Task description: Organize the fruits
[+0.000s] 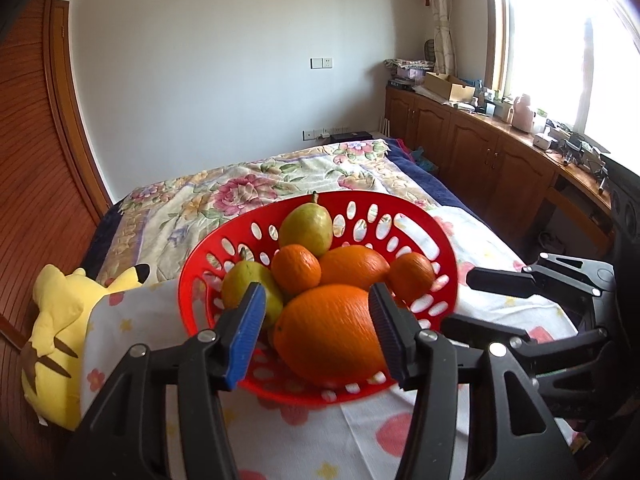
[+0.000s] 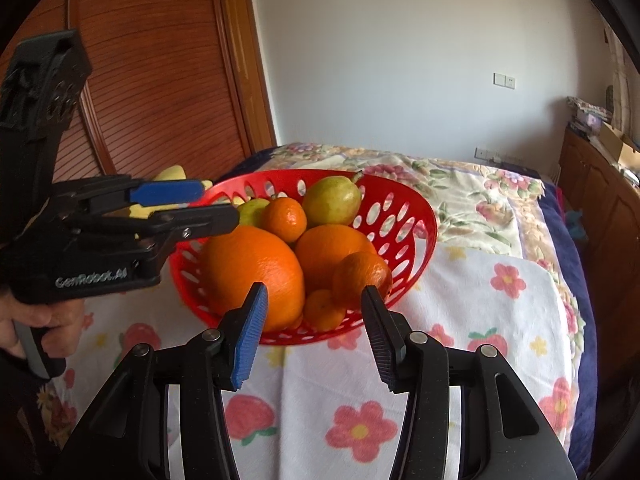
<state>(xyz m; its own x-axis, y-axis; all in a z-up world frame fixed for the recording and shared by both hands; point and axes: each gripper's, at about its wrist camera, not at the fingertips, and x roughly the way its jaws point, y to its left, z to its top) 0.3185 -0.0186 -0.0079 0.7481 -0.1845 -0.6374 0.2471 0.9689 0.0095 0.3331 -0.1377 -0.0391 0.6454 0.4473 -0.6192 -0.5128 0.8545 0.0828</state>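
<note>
Basket: a red basket (image 1: 404,216) sits on the flowered cloth (image 2: 500,320) over the bed.
Fruit: two pears, two large oranges and several small ones lie inside the basket.
Large orange: the big orange (image 1: 328,332) lies at the basket's near side.
Left gripper (image 1: 316,328): fingers spread, empty, either side of that orange at the basket's near rim.
Right gripper (image 2: 312,324): fingers spread, empty, just before the basket.
Plush: a yellow plush toy (image 1: 60,320) lies left of the basket.

Oranges (image 1: 332,336) and pears (image 1: 306,228) lie in the basket (image 1: 416,208) on the bed (image 1: 256,184); plush toy (image 1: 60,320) left of it.
</note>
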